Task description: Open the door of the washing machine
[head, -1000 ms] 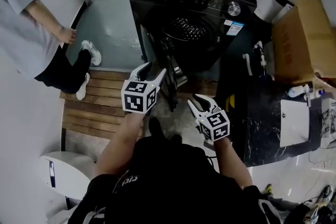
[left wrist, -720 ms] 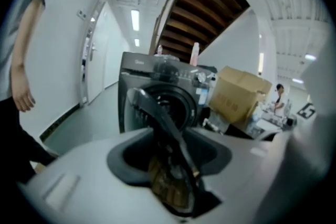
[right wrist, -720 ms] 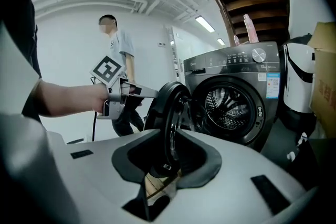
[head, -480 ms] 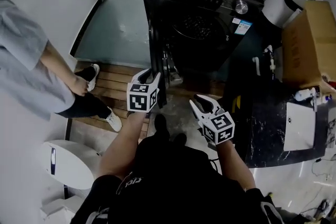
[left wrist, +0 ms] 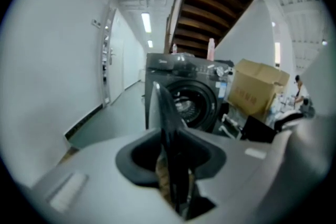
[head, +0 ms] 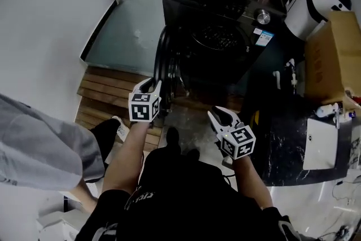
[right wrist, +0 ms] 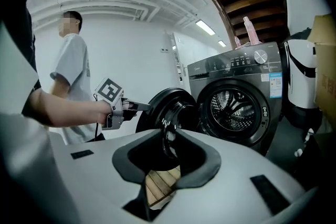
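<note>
At the upper middle of the head view stands the black front-loading washing machine (head: 225, 3). Its door (head: 163, 62) is swung out to the left, edge-on to you, leaving the drum (head: 217, 36) exposed. Your left gripper (head: 151, 85) sits at the door's free rim, just left of centre. In the left gripper view the dark rim rises straight through the slot between the jaws, so they appear to be pinched on it, though the contact itself is hard to see. That grip makes sense: the free edge lies farthest from the hinge, so it gives you the most leverage and control over the swing.

Your right gripper (head: 220, 115) hangs lower right of centre, well apart from the machine. Its jaws are drawn together with only a slim slit between them and nothing in them, and it sits clear of the door's arc.

A bystander (head: 45, 149) fills the lower left, near the wooden slatted platform (head: 107, 93). I'd judge the door open far enough, and any wider swing should mind that person's legs.
</note>
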{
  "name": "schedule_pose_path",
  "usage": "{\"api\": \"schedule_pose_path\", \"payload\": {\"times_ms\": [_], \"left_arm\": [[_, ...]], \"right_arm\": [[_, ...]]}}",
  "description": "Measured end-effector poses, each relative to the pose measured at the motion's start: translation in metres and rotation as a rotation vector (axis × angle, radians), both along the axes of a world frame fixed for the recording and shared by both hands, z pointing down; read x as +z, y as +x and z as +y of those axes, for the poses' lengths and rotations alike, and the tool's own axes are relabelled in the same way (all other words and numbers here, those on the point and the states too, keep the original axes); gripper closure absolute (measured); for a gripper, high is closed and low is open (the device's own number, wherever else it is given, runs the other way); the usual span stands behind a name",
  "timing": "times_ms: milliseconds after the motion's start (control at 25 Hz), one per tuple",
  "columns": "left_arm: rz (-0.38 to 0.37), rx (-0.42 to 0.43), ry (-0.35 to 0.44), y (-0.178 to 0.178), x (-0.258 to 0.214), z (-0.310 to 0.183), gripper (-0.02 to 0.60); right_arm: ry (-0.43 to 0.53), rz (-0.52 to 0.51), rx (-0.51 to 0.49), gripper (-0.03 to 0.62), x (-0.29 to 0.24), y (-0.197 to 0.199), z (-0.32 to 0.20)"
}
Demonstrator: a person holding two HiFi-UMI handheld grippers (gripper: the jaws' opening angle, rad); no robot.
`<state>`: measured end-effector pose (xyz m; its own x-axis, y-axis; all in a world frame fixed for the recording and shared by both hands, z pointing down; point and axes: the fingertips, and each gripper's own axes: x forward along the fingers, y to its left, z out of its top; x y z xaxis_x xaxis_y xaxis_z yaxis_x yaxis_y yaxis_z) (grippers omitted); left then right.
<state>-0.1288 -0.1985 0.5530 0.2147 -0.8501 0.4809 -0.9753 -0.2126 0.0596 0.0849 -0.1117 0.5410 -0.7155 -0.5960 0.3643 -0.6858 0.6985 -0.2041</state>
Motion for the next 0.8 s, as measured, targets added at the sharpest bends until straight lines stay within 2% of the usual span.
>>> {"api": "schedule_pose_path", "payload": {"times_ms": [360, 800], "left_arm": [[-0.025, -0.095, -0.025, -0.050, -0.001, 0.000, 0.477], [-0.061, -0.154, -0.048, -0.085, -0.001, -0.004, 0.470]], "right_arm": [[-0.020, -0.002, -0.022, 0.520, 0.000, -0.001, 0.002], [0.008, -0.014, -0.019, 0.522, -0.015, 0.012, -0.014]]}}
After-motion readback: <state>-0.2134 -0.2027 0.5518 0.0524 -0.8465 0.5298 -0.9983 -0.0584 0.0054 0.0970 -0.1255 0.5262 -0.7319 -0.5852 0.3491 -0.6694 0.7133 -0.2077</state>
